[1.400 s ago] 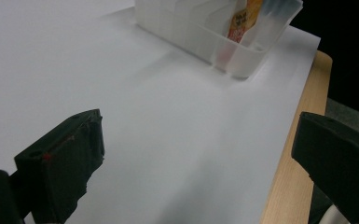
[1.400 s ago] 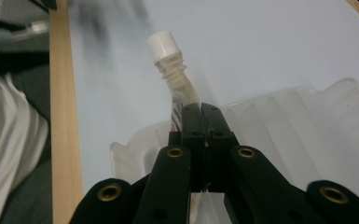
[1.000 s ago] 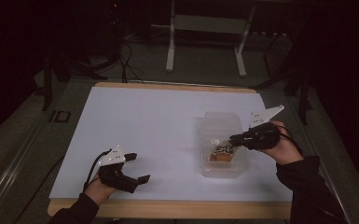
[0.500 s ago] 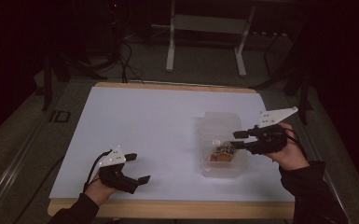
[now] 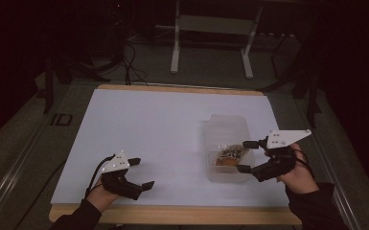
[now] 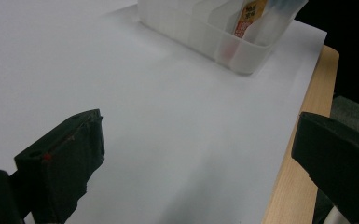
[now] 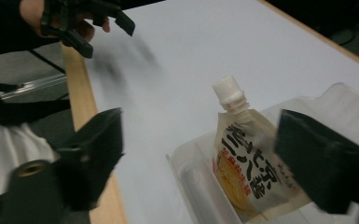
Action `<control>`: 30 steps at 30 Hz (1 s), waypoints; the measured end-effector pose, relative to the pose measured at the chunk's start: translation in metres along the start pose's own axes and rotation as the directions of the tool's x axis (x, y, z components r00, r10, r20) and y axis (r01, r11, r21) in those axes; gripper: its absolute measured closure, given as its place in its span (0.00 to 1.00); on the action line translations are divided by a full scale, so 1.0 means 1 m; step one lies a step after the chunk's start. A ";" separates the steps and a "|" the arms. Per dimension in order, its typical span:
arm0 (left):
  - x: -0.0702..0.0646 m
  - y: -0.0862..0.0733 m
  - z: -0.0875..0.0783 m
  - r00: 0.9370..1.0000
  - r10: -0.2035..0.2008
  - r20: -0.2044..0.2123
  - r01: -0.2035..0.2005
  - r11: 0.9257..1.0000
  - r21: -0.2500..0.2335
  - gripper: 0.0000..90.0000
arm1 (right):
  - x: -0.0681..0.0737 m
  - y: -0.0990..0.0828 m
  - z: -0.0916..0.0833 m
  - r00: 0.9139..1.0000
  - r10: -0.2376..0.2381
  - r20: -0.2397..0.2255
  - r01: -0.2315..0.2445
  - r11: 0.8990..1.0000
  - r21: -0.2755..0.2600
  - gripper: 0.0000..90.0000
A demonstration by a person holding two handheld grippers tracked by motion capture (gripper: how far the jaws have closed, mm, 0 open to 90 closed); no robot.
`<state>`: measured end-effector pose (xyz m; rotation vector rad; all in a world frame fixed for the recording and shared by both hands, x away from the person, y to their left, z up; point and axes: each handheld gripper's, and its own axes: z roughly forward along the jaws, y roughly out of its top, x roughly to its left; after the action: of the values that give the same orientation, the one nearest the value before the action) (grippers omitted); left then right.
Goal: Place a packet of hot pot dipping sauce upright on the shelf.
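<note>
The high view looks forward and down from above the person's side of the table (image 5: 172,120), far enough off to take in the whole white top, the floor beyond it at 12 o'clock, and both forearms entering from 6 o'clock. The left gripper view rides low and close over the table, looking along its own tongs (image 6: 196,172) toward the clear bin (image 6: 224,42) at its 12 to 1 o'clock. The right gripper view sits very near the bin (image 7: 200,186), looking down over its tongs (image 7: 200,158) at the pouch (image 7: 249,163), with the other tongs (image 7: 86,23) at its 11 o'clock. All three views share the bin (image 5: 227,143), the pouch (image 5: 230,155) and the white tabletop.
</note>
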<state>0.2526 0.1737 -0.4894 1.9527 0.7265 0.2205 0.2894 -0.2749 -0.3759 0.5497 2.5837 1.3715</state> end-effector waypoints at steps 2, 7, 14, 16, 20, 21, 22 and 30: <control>0.000 0.000 -0.001 1.000 0.001 0.000 -0.001 1.000 0.000 0.03 | 0.005 -0.002 0.001 1.000 -0.011 0.012 0.011 1.000 -0.003 0.15; 0.001 -0.001 -0.003 1.000 0.003 -0.003 -0.003 1.000 -0.004 0.03 | 0.017 -0.009 0.000 1.000 0.007 0.030 -0.005 0.999 -0.049 0.16; 0.000 -0.001 -0.004 1.000 0.009 0.000 -0.009 1.000 -0.011 0.03 | 0.034 -0.024 0.007 0.999 0.021 0.049 -0.017 0.997 -0.080 0.16; -0.001 -0.001 -0.004 1.000 0.013 0.000 -0.013 1.000 -0.010 0.03 | 0.037 -0.028 0.009 0.998 0.033 0.048 -0.029 0.996 -0.084 0.16; 0.000 -0.001 -0.004 1.000 0.012 -0.001 -0.012 1.000 -0.010 0.03 | 0.042 -0.035 0.011 0.996 0.067 0.060 -0.060 0.992 -0.108 0.16; 0.000 -0.001 -0.004 1.000 0.010 0.000 -0.010 1.000 -0.011 0.03 | 0.043 -0.037 0.011 0.996 0.069 0.060 -0.062 0.992 -0.113 0.16; 0.000 -0.001 -0.004 1.000 0.009 0.000 -0.009 1.000 -0.013 0.03 | 0.044 -0.038 0.011 0.996 0.073 0.054 -0.066 0.991 -0.116 0.16; -0.001 -0.001 -0.004 1.000 0.009 0.001 -0.009 1.000 -0.011 0.03 | 0.052 -0.053 0.021 0.994 0.091 0.064 -0.086 0.993 -0.083 0.16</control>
<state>0.2496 0.1767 -0.4881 1.9455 0.7143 0.2282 0.2351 -0.2653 -0.4305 0.6932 2.4661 1.4504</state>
